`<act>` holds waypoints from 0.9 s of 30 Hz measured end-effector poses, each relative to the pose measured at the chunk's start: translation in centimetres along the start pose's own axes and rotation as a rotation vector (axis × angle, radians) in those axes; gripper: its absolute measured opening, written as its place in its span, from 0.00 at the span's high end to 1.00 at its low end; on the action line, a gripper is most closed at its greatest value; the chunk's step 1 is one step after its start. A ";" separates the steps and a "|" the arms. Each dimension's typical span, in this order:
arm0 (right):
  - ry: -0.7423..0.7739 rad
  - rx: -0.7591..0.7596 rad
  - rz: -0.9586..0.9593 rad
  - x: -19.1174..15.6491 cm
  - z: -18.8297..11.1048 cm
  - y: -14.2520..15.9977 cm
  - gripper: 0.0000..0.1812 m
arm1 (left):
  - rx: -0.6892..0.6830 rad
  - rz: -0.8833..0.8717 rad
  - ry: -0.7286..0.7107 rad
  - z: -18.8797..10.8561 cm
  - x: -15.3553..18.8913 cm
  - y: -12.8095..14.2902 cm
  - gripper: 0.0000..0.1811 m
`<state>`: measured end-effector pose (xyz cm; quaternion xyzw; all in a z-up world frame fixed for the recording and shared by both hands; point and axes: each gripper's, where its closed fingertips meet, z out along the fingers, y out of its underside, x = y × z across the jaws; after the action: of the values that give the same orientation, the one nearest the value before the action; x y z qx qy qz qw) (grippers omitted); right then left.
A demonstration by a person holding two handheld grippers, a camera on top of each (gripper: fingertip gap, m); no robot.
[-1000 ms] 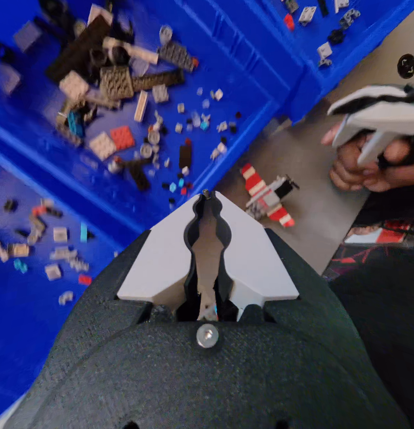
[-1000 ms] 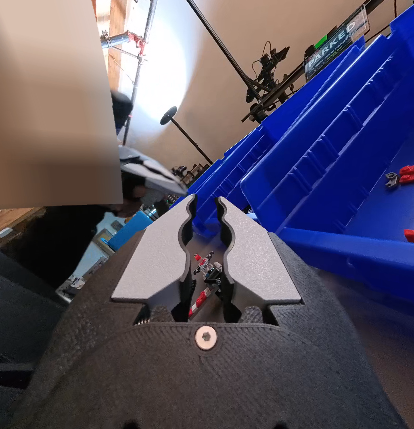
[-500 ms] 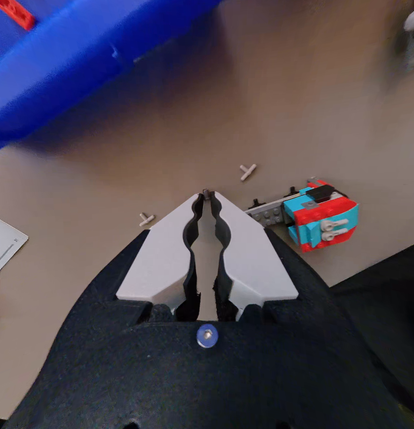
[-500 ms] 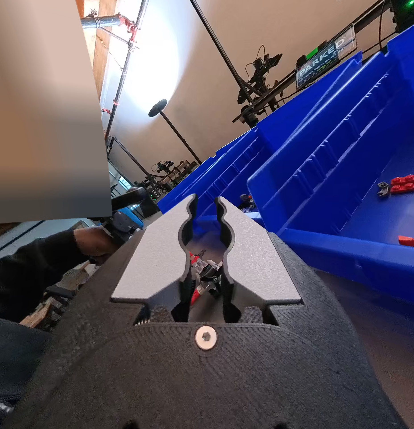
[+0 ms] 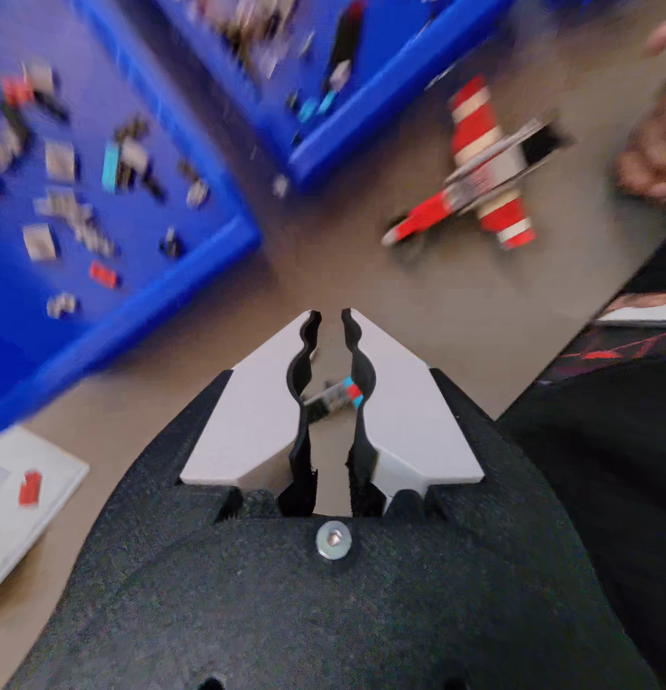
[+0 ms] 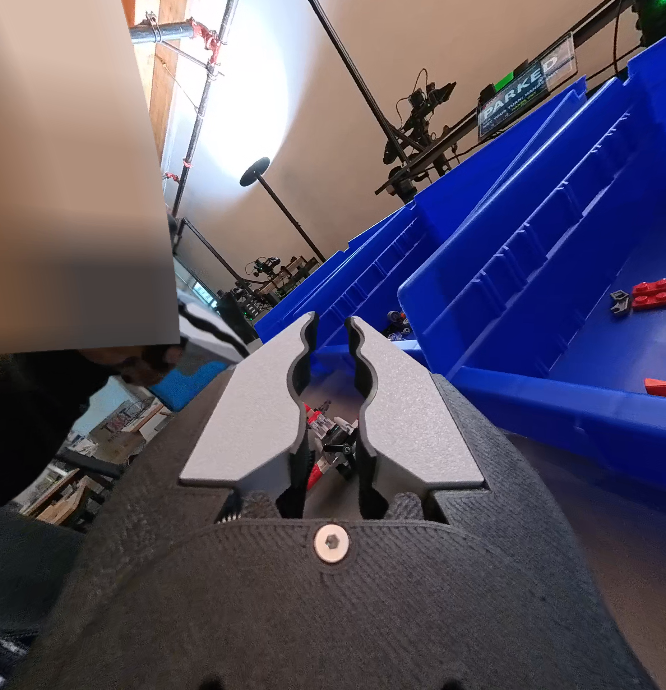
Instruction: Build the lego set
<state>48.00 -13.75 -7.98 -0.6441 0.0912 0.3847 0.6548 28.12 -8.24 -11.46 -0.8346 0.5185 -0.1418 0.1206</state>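
Left tool (image 5: 331, 315) spread slightly, nothing pinched, above the desk (image 5: 417, 298) with a small grey, red and teal assembly (image 5: 333, 396) glimpsed through its gap. Right tool (image 6: 331, 323) likewise parted and empty, low over the desk. Red-and-white striped plane model (image 5: 484, 168) flat on the desk beside the blue bins (image 5: 197, 261), blurred; seen also between the right tool's fingers (image 6: 398, 407).

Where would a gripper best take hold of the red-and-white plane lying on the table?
Judging from the blurred left wrist view, grip the red-and-white plane across its narrow grey body, coming from above. It lies flat, with wide striped wings spreading to both sides, so the body looks the slimmest part.
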 end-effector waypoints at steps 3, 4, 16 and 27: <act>-0.004 0.002 0.003 0.0 0.0 0.0 0.91 | 0.120 0.112 0.087 -0.7 3.9 -6.1 0.92; -0.006 0.004 0.005 0.0 -0.1 -0.1 0.91 | 0.147 0.144 0.116 -0.4 4.9 -7.9 0.92; -0.031 0.012 0.071 0.3 -0.2 -0.4 0.91 | -0.033 0.537 0.265 12.1 7.3 -17.4 0.88; -0.071 0.021 0.146 0.8 -0.3 -0.9 0.91 | -0.173 0.847 0.314 15.1 7.2 -15.7 0.88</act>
<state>49.24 -13.64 -7.79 -0.6146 0.1186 0.4530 0.6348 49.71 -7.08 -19.26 -0.5244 0.8359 -0.1610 0.0176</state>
